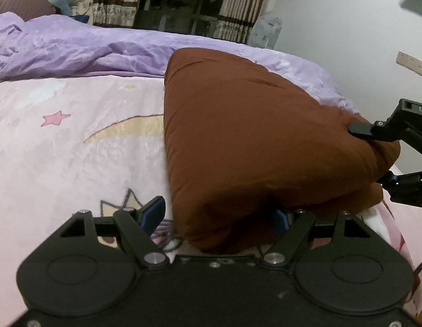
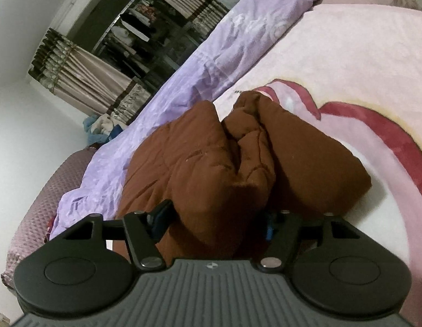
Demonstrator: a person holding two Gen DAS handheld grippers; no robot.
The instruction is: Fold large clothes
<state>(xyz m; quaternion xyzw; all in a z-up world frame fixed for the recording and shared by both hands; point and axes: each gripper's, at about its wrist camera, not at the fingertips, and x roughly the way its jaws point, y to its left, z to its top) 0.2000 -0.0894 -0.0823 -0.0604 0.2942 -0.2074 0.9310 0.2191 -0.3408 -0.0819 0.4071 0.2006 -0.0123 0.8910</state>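
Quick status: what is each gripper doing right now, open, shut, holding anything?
Left gripper: jaws wide around a thick fold of the brown padded jacket; a firm grip cannot be told.
Right gripper: same, wide around the jacket's other end; grip cannot be told.

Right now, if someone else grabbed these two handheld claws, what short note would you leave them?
Left gripper: jaws wide, straddling the near corner of the brown padded garment; whether the pads press on it cannot be told.
Right gripper: jaws wide around the bundle's other end, with thick folds between them; grip likewise unclear.
Where things are: the garment lies bunched into a thick, roughly folded bundle on the pink blanket, next to the purple quilt.
Done: the garment is already doubled over into a compact shape.
Left: probably square up the edges and flatten the bundle.
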